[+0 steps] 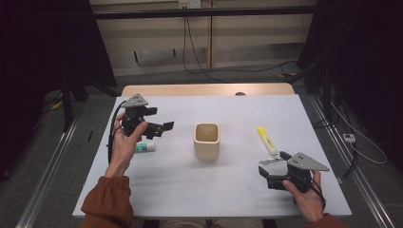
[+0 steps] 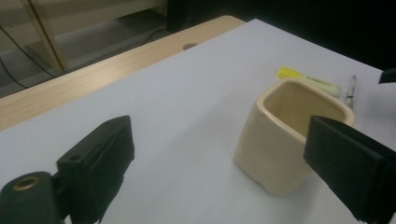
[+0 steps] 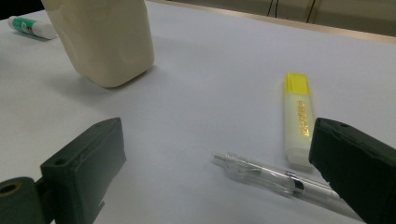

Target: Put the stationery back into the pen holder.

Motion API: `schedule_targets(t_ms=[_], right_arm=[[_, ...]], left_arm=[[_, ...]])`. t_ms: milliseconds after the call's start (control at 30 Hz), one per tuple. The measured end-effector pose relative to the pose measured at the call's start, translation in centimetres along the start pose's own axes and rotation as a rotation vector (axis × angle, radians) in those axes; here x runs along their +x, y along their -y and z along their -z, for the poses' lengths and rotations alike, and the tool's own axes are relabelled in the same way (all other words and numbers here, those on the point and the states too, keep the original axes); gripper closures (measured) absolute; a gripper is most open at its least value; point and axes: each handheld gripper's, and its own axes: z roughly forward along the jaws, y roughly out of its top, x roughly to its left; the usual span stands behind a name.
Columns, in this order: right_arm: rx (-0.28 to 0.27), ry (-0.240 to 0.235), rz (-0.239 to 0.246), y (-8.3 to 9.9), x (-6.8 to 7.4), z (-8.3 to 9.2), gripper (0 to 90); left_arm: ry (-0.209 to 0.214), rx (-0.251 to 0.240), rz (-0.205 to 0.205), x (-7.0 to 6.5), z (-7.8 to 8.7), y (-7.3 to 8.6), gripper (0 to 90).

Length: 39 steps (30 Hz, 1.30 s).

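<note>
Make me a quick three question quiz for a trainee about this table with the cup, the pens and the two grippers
1. True or false: the cream cup stands upright at mid-table.
2. Which item lies nearest the right gripper? A) the green-and-white tube B) the clear pen C) the cup
3. Fill in: the yellow highlighter lies on the ___ side of the cup, as the person sees it.

Key: 1 true. 2 B; the pen lies flat between that gripper's open jaws in the right gripper view. 3 right. The left gripper is open too, held above the table near the tube.
</note>
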Motion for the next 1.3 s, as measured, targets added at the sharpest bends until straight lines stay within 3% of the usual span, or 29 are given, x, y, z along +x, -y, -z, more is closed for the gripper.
schedule_targets(t_ms=[100,167,267,433,533,667,800,967,1067,1167,1300], right_arm=[[-0.003,-0.005,-0.002,0.0,0.0,0.0,3.2],[0.0,-0.007,-0.001,0.0,-0.1,-0.1,3.2],[0.002,-0.012,0.0,-0.1,0.0,-0.4,3.2],[0.003,-0.02,0.011,-0.2,0.2,-0.4,3.5],[0.001,-0.014,0.007,-0.2,0.1,-0.4,3.1],[0.005,-0.014,0.01,-0.2,0.1,-0.4,3.2],[0.005,-0.015,0.012,-0.2,0.2,-0.4,3.2],[0.008,-0.014,0.01,-0.2,0.3,-0.5,3.2],[0.009,-0.012,0.012,-0.2,0.2,-0.5,3.2],[0.008,-0.016,0.011,-0.2,0.2,-0.5,3.2],[0.007,-0.013,0.009,-0.2,0.2,-0.5,3.1]], left_arm=[[0.0,0.018,-0.009,0.2,0.2,0.1,11.6],[0.041,0.046,-0.013,0.4,0.4,0.2,12.9],[0.052,0.069,-0.029,0.6,0.5,0.4,13.1],[0.057,0.1,-0.09,0.9,0.5,0.6,12.9],[0.03,0.154,-0.165,0.8,0.4,0.7,11.5],[0.021,0.181,-0.173,0.8,0.3,1.0,11.1],[0.009,0.211,-0.235,1.1,0.9,1.2,8.9],[-0.024,0.239,-0.267,1.7,0.9,1.8,8.1],[0.036,0.299,-0.321,2.4,0.6,2.4,7.2],[0.023,0.349,-0.328,2.9,0.0,3.0,6.5],[0.046,0.405,-0.382,3.7,-0.5,3.7,7.2]])
